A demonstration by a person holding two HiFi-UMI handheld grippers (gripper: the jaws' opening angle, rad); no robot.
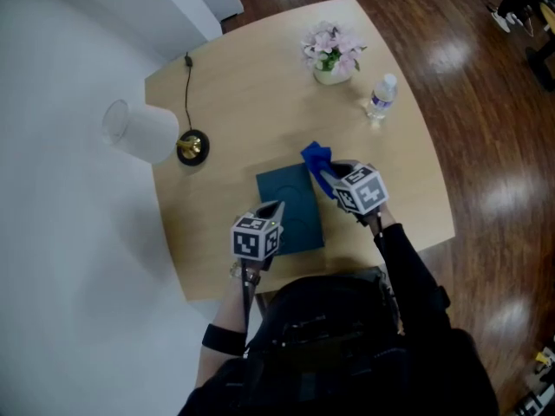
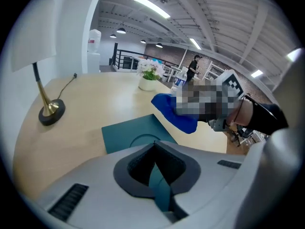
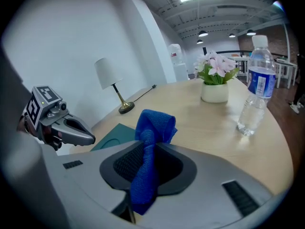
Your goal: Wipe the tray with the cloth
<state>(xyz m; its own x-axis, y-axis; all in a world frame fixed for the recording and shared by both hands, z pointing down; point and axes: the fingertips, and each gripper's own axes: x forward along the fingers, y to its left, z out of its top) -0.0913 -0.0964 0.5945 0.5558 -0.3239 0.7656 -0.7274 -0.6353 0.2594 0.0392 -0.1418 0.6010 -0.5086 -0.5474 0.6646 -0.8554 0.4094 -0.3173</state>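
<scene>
A dark teal tray (image 1: 290,202) lies flat on the light wooden table (image 1: 251,85), near its front edge. My left gripper (image 1: 274,210) is at the tray's near left edge, and in the left gripper view its jaws (image 2: 156,178) are shut on a thin teal strip of the tray (image 2: 128,132). My right gripper (image 1: 333,177) hovers at the tray's right side, shut on a blue cloth (image 1: 316,159). In the right gripper view the cloth (image 3: 153,128) stands bunched up out of the jaws, with the tray (image 3: 112,135) below left.
A white-shaded lamp (image 1: 143,133) with a brass base (image 1: 192,146) stands at the table's left. A pot of pink flowers (image 1: 332,55) and a water bottle (image 1: 380,96) sit at the far right. Wooden floor lies beyond the right edge.
</scene>
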